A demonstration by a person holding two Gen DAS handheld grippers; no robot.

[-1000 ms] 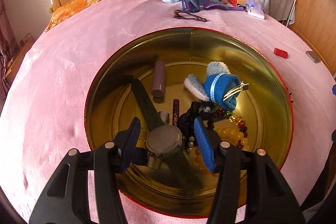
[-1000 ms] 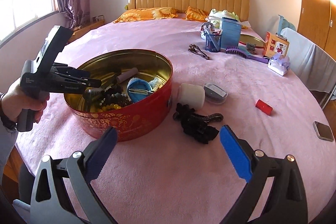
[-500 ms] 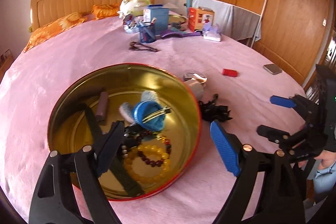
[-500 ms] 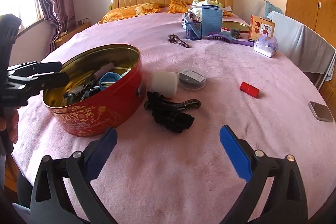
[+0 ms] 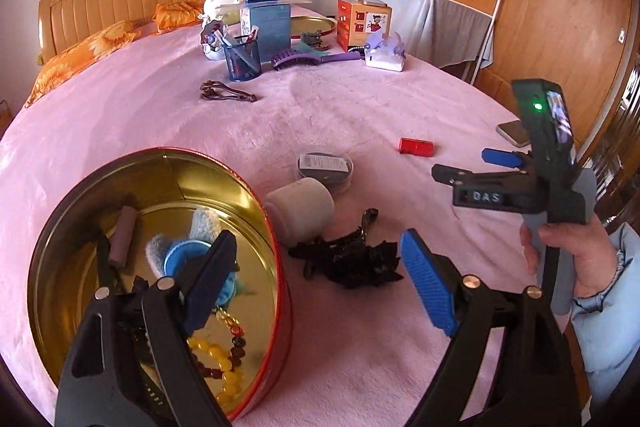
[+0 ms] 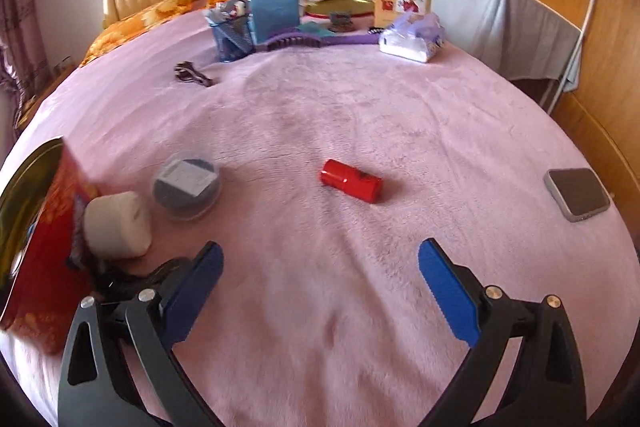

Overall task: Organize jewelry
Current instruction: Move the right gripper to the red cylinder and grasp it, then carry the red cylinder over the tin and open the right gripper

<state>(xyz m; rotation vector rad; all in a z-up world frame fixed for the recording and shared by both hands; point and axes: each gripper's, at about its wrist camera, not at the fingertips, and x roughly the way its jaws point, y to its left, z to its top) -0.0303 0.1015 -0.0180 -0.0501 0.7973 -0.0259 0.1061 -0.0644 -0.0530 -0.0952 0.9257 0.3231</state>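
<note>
Both claws spread, empty: left gripper (image 5: pixel 316 281), right gripper (image 6: pixel 320 289); black jewelry tangle (image 5: pixel 352 259) looks soft, light, best pinched mid-bunch

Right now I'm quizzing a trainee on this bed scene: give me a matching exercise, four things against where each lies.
Things:
1. yellow bead bracelet
2. black hair accessory
3. purple hairbrush
4. phone

Places:
A. near the bed's right edge
B. on the blanket just right of the tin
C. inside the red tin
D. far end, beside the blue pen cup

Pairs: 1-C, 2-B, 3-D, 4-A
</note>
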